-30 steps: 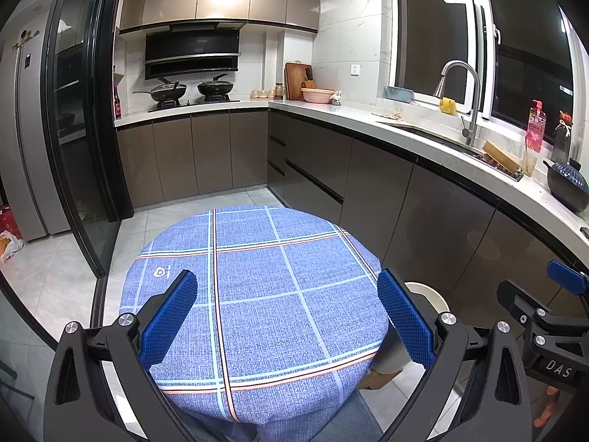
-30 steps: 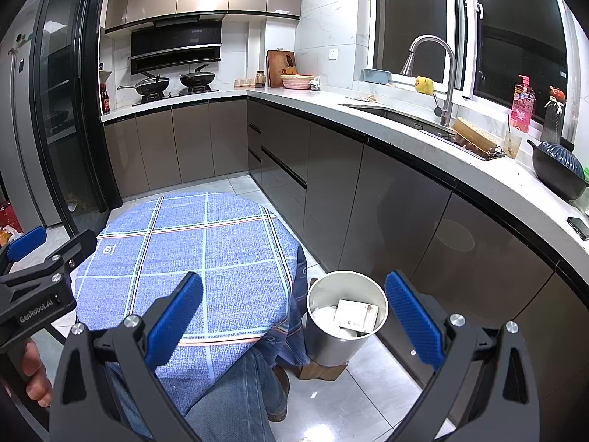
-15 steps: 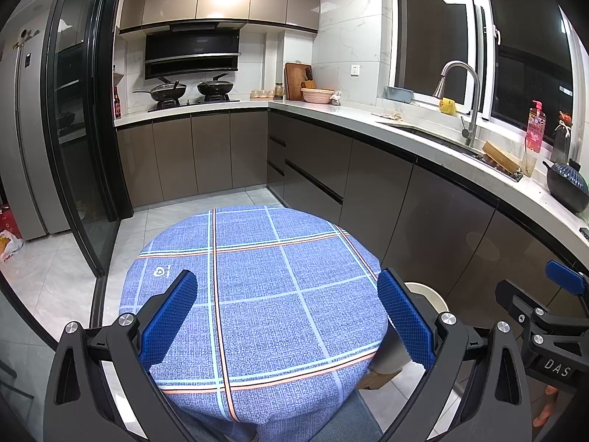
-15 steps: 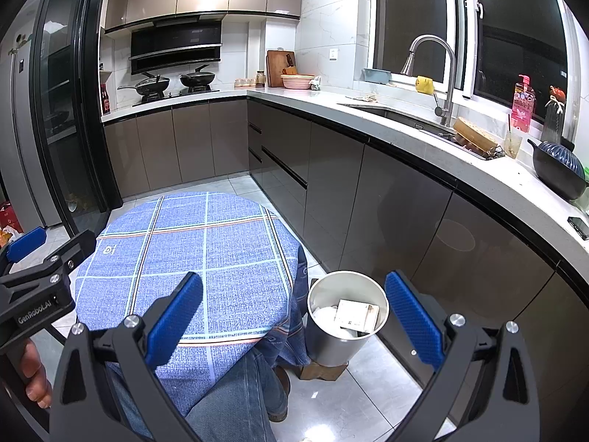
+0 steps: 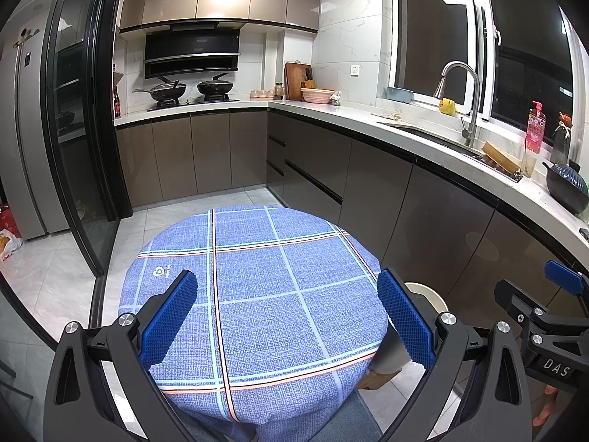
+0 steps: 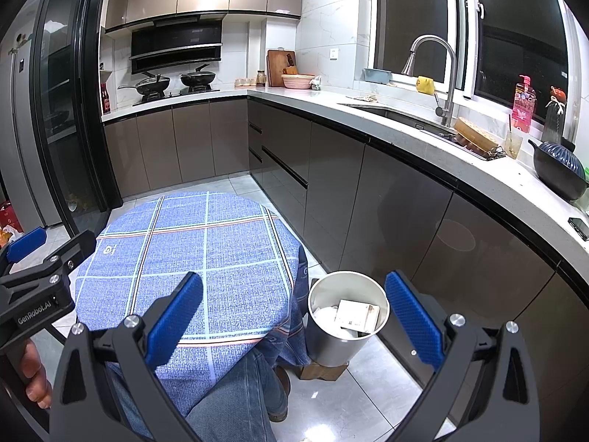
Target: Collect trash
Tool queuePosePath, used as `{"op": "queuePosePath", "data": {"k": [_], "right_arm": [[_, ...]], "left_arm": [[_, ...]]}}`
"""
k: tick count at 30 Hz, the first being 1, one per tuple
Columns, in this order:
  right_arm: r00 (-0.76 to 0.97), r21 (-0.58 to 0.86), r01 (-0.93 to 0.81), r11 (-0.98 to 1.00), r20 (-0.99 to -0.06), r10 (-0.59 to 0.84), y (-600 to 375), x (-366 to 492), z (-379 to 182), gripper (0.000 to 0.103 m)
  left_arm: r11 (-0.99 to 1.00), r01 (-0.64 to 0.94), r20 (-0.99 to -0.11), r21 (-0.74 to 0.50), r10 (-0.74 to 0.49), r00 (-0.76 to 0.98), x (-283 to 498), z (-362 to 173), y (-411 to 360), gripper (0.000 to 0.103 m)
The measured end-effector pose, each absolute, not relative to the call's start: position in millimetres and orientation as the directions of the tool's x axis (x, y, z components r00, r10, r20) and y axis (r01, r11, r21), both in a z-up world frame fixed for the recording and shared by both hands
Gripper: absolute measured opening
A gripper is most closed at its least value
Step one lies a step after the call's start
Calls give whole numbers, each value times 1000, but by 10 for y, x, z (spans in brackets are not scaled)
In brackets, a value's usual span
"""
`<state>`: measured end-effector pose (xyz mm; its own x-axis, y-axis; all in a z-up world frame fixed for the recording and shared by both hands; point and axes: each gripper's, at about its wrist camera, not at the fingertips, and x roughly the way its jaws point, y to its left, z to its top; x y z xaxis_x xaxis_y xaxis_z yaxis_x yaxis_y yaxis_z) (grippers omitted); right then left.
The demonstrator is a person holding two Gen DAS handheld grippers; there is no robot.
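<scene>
A round table with a blue checked cloth (image 5: 257, 287) stands in front of me; I see no trash on it. It also shows in the right wrist view (image 6: 191, 250). A metal bin (image 6: 346, 331) stands on the floor right of the table, holding a cardboard box (image 6: 357, 315) and white paper. Its rim shows in the left wrist view (image 5: 427, 293). My left gripper (image 5: 287, 316) is open and empty above the table's near half. My right gripper (image 6: 294, 316) is open and empty, above the table's right edge and the bin.
Dark kitchen cabinets (image 6: 386, 199) with a white counter run along the right and back, close to the bin. A sink with a tap (image 6: 438, 73) and a dark pot (image 6: 559, 169) are on the counter. A glass door (image 5: 81, 140) stands left. My jeans leg (image 6: 235, 397) is under the table.
</scene>
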<state>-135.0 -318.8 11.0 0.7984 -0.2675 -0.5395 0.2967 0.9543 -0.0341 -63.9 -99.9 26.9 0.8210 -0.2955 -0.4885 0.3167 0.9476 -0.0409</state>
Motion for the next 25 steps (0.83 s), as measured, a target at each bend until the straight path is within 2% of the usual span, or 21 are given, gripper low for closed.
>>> {"op": "queuePosePath", "data": {"k": [25], "right_arm": [[796, -34, 297, 954, -543, -267, -3176, -1345, 81, 100]], "left_arm": [[944, 328, -498, -45, -306, 812, -611, 242, -997, 95]]}}
